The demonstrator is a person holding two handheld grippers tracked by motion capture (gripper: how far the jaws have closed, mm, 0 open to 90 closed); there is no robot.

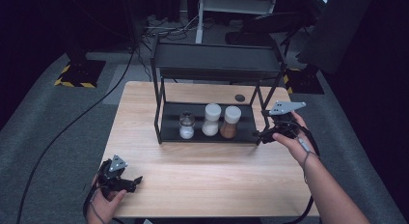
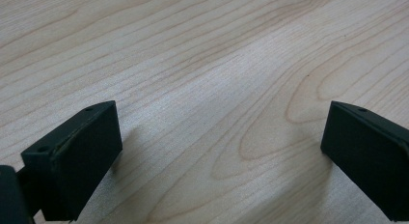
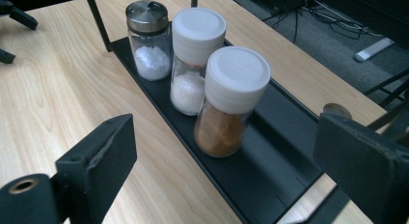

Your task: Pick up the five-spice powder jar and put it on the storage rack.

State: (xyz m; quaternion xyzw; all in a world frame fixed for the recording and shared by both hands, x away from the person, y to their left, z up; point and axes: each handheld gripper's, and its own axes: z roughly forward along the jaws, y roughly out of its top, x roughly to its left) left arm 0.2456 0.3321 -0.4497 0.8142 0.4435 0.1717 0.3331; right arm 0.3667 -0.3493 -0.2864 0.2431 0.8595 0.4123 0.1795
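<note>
A black two-tier rack [image 1: 207,130] stands at the back middle of the wooden table [image 1: 202,171]. On its lower shelf [image 3: 270,151] stand three jars in a row: a steel-capped shaker of white grains [image 1: 186,126] [image 3: 148,39], a white-lidded jar of white powder [image 1: 211,119] [image 3: 195,60], and a white-lidded jar of brown spice [image 1: 230,122] [image 3: 230,101]. My right gripper [image 1: 263,135] [image 3: 222,161] is open at the rack's right end, jaws facing the brown jar without touching it. My left gripper [image 1: 132,183] [image 2: 222,147] is open, low over bare wood near the front left corner.
The rack's upper shelf [image 1: 217,60] overhangs the jars. A small dark disc [image 1: 239,97] lies on the table behind the rack. Cables [image 1: 72,122] trail over the grey carpet at left. Black posts [image 3: 99,21] frame the shelf's ends.
</note>
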